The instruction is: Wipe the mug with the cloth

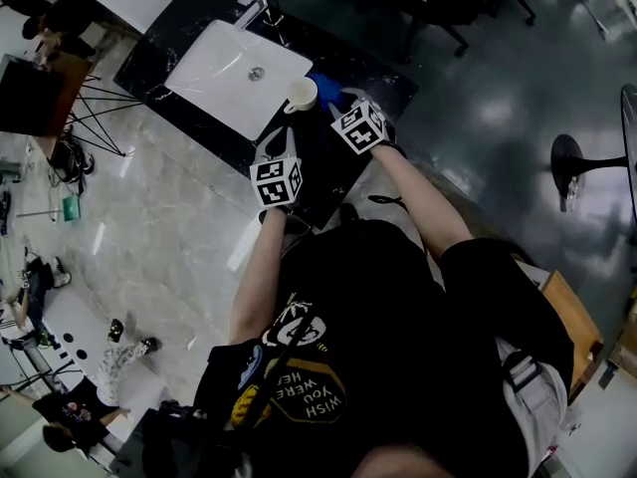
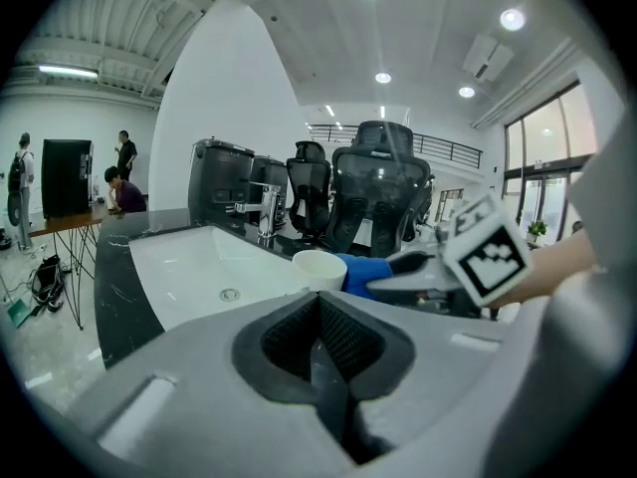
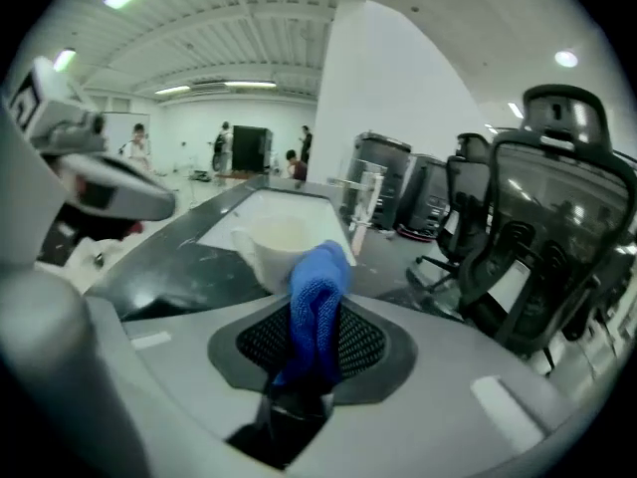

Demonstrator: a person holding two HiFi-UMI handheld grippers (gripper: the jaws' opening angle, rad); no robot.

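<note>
Right, I'm looking at the black counter (image 1: 343,172) with the white basin (image 1: 224,78) set into it. My left gripper (image 2: 320,357) hangs off the basin's near corner, its jaws clenched together on nothing. My right gripper (image 1: 336,103) sits just off the basin's right edge, jaws clamped on the blue cloth (image 3: 318,307). The cream mug (image 1: 302,94) stands upright on the counter just beside that edge, and the cloth appears to touch the mug's side away from the basin
</note>
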